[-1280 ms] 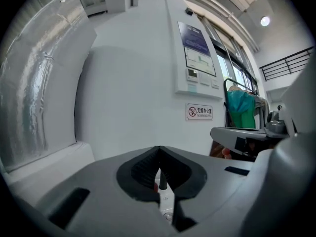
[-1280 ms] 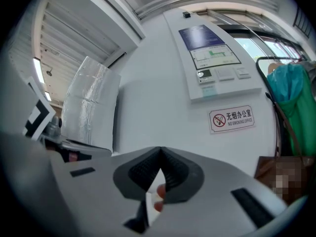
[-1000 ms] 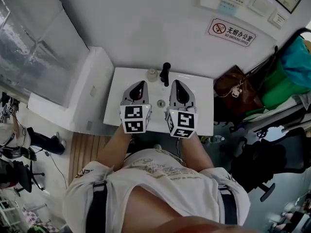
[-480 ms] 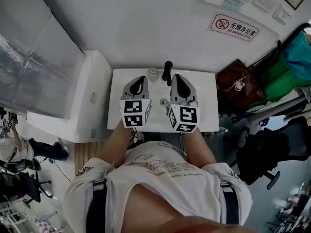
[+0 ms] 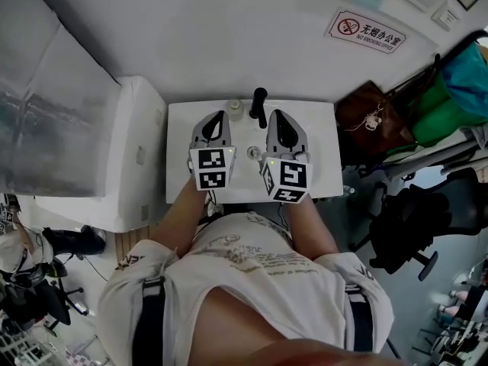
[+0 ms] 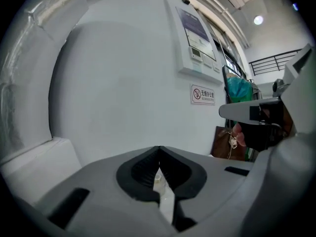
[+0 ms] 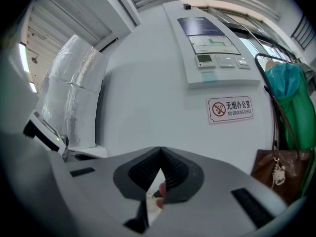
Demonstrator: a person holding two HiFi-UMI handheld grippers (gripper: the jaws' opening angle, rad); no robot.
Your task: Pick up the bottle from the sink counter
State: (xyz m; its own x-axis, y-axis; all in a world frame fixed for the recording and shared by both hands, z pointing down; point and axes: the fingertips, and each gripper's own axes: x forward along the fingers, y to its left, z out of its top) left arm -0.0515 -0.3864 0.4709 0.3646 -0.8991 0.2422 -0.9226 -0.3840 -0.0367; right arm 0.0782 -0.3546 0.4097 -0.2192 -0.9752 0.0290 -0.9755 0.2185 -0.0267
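White sink counter (image 5: 320,155) meets the wall, with free surface to its right. The bottle (image 5: 236,110) stands at the back edge beside the black tap (image 5: 259,107), just ahead of the left gripper (image 5: 219,117). The right gripper (image 5: 275,116) is alongside. Both jaws are closed and empty.

The left gripper (image 5: 220,117) and right gripper (image 5: 275,117) cover part of the sink counter (image 5: 324,155). The bottle (image 5: 236,110) looks too small to read. Through each gripper's closed jaws only 1 thin sliver shows, too little to tell.

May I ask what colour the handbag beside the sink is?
Brown; the handbag shows best in the head view.
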